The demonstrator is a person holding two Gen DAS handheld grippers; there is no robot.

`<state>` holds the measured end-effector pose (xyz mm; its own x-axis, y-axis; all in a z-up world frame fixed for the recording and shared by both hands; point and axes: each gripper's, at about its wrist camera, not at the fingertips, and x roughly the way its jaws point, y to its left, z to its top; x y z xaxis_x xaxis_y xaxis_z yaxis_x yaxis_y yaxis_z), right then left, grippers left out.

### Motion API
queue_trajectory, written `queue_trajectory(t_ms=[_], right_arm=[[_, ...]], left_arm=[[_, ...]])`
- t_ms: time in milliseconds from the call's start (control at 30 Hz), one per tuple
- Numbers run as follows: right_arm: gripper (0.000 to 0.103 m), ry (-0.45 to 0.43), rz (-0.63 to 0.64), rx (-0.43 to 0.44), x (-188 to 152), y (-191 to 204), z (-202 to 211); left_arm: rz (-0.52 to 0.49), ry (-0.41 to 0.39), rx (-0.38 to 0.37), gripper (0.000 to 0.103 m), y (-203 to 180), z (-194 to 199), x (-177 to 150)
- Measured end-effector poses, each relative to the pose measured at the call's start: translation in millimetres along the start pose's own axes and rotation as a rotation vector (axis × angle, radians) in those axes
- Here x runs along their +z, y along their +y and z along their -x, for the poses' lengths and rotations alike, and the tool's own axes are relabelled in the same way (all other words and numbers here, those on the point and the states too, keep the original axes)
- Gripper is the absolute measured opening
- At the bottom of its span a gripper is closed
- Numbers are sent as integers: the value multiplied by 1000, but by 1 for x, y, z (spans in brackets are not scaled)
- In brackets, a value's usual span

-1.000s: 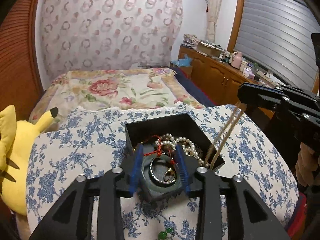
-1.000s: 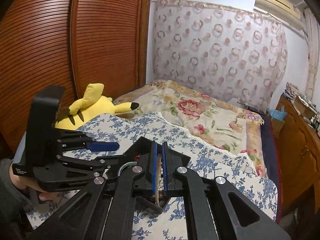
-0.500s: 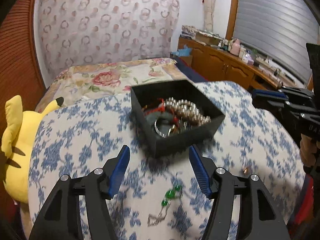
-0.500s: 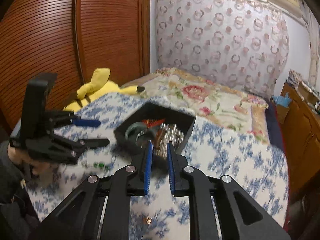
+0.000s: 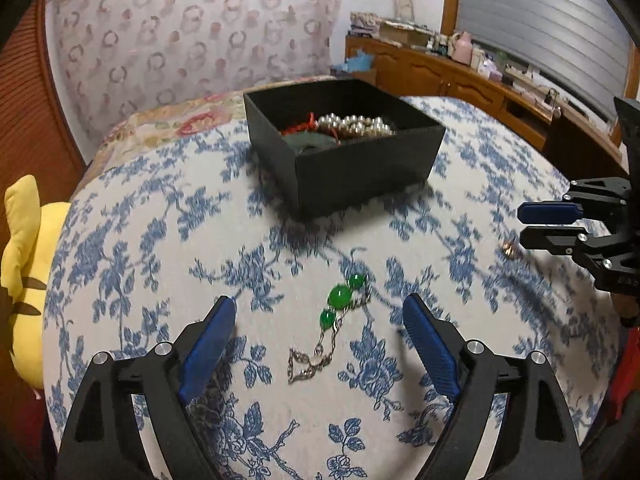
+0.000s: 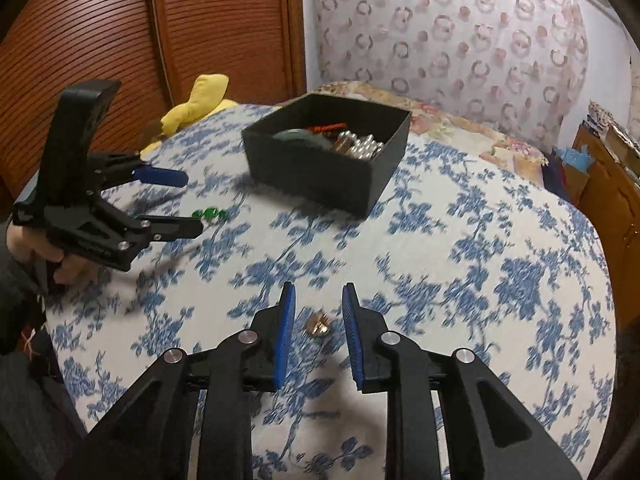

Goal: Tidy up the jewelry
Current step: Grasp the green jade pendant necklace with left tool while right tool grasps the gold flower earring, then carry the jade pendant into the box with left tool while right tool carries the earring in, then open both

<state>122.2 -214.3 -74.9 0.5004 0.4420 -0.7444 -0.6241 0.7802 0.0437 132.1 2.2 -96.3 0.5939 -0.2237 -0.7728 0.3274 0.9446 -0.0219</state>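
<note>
The left gripper stands wide, its jaws opening, with the green pendant between the fingertips but not yet pinched. The pendant lies on the blue-flowered cloth, and its chain runs back toward the gripper, along its pointing line. The right gripper is also opening, around a small gold piece. The black box sits beyond both.

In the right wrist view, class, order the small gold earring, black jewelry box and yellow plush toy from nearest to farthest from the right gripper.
1. Small gold earring, between the right gripper fingers.
2. Black jewelry box, mid-bed.
3. Yellow plush toy, far left.
</note>
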Motion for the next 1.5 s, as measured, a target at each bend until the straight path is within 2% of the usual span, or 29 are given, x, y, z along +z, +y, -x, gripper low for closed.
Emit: queue_trajectory(t_ms=[133,200,333,733,767,833,933,1000,1100,1333,1367,1433,1500], right_arm=[[26,32,11,-9,-3,4,-8],[26,51,16,-20,-4,5,-12],[26,69,32,-36,-8,8,-18],[25,51,27,-34,-11,7,-17],[25,50,24,-32,-11,7,-17],[25,50,21,-28,-11,7,-17],[25,50,25,-32,-11,7,-16],[25,50,23,-31,-11,7,-16],[25,50,24,-31,-11,7,-16],[25,50,25,-33,-11,7,-16],[24,50,26,-33,-11,7,-16],[16,50,38,-35,-11,8,-16],[16,49,44,-34,-10,10,-15]], left_arm=[[-4,21,6,83,0,-4,-1],[-8,30,13,90,-1,-7,-1],[-30,41,33,95,-6,-10,-1],[-42,38,18,95,-7,-10,-1],[-51,32,15,93,-8,-9,-1],[-69,22,2,82,-13,-7,0],[-71,16,-13,61,-18,-7,4],[-76,16,-21,38,-20,-8,8],[-80,18,-20,22,-20,-9,11],[-51,12,-37,20,-12,-4,8],[-47,9,-35,19,-12,-4,7],[-36,-1,-31,19,-9,-1,8],[-27,-13,-30,19,-8,3,9]])
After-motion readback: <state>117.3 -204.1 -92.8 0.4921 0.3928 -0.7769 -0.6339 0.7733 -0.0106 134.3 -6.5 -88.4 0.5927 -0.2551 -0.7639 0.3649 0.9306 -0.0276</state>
